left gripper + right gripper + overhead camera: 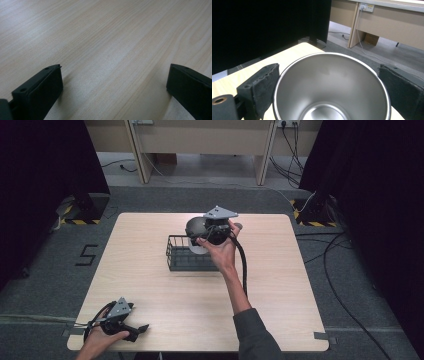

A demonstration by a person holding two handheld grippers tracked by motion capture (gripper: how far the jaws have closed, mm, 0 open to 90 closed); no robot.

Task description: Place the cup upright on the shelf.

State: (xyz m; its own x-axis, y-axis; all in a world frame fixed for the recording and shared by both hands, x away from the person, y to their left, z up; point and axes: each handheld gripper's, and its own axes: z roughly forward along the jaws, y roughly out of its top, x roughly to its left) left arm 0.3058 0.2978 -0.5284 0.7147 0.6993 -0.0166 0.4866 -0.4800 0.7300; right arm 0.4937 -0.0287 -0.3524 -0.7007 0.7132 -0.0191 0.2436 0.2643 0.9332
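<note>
1. The metal cup [332,87] is thin, stiff steel; I judge it light, hard and slippery under rubber pads, unlikely to break but apt to dent or slide if squeezed unevenly.
2. The best hold looks to be across its outer wall just under the rim, one jaw on each side.
3. It is plain brushed silver, round, wide at the mouth and narrowing to a flat bottom, empty inside.
4. The cup sits at the far right end of the wire basket [182,255], seemingly over its far edge; whether it rests on the basket cannot be told.
5. The right gripper [212,232] stands spread around the cup, jaws just beside its wall; firm contact is not clear.
6. The left gripper [131,331] lies wide and empty on the table [280,285], well apart from the basket, toward the near left corner.
</note>
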